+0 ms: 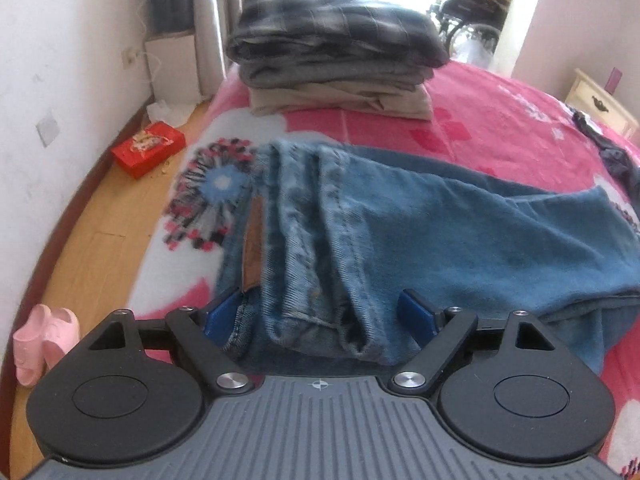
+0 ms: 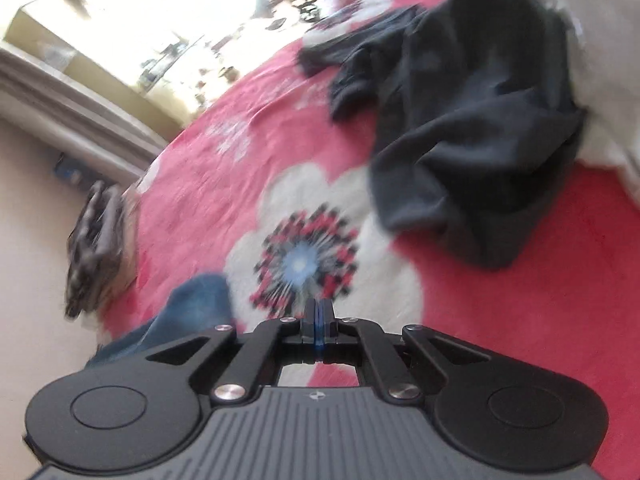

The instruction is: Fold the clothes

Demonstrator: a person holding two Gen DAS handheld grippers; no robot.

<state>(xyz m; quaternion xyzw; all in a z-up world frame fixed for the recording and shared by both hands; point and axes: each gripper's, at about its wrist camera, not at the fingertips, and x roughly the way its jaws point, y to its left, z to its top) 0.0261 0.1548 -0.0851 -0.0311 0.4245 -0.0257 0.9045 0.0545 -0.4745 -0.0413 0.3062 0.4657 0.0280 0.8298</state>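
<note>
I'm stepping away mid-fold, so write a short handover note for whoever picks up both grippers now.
Left gripper: fingers wide around the folded jeans; a grip is unclear.
Right gripper: shut, empty, over the pink blanket.
Done: three folded garments in a stack at the far edge.
Left: finish the jeans, stack them, then fold the dark garment lying crumpled.

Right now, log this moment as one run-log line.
stage: jeans folded | left tool: open, straddling jeans | right tool: shut, empty | next garment: dark top | stack: three items
</note>
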